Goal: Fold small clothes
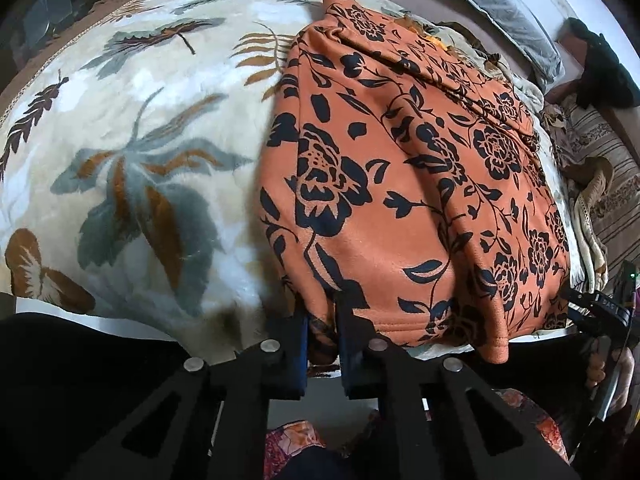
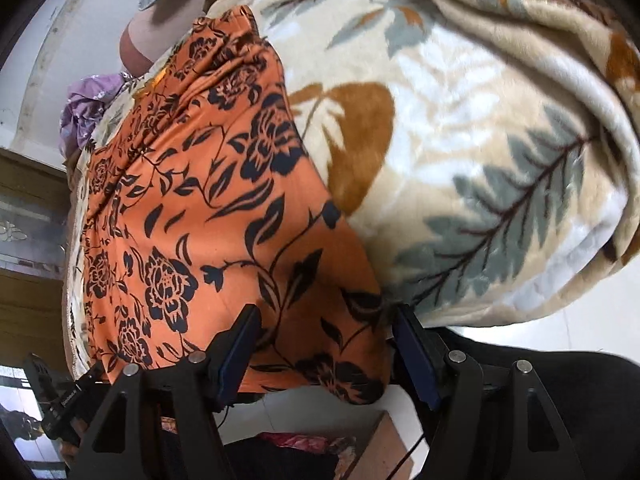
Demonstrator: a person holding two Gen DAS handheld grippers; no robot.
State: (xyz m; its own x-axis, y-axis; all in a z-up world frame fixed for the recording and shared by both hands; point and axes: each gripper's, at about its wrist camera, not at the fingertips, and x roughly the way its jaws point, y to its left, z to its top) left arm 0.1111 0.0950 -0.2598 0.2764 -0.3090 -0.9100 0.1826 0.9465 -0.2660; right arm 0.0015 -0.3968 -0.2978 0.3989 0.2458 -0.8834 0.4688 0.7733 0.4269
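Observation:
An orange garment with a black flower print (image 1: 400, 168) lies spread on a cream leaf-patterned blanket (image 1: 140, 140), its hem hanging over the near edge. My left gripper (image 1: 322, 320) is shut on the garment's near left hem corner, with cloth pinched between the blue pads. In the right wrist view the same garment (image 2: 208, 208) fills the left half. My right gripper (image 2: 326, 324) is open, its fingers on either side of the near hem corner, with the cloth between them and not pinched. The right gripper also shows at the far right of the left wrist view (image 1: 600, 308).
The blanket (image 2: 480, 160) covers a bed. A grey pillow (image 1: 508, 16) and a dark object (image 1: 604, 68) lie at the head end. A purple shiny bag (image 2: 88, 108) sits beyond the garment. White floor tiles (image 2: 592, 336) and a wooden cabinet (image 2: 28, 184) lie beside the bed.

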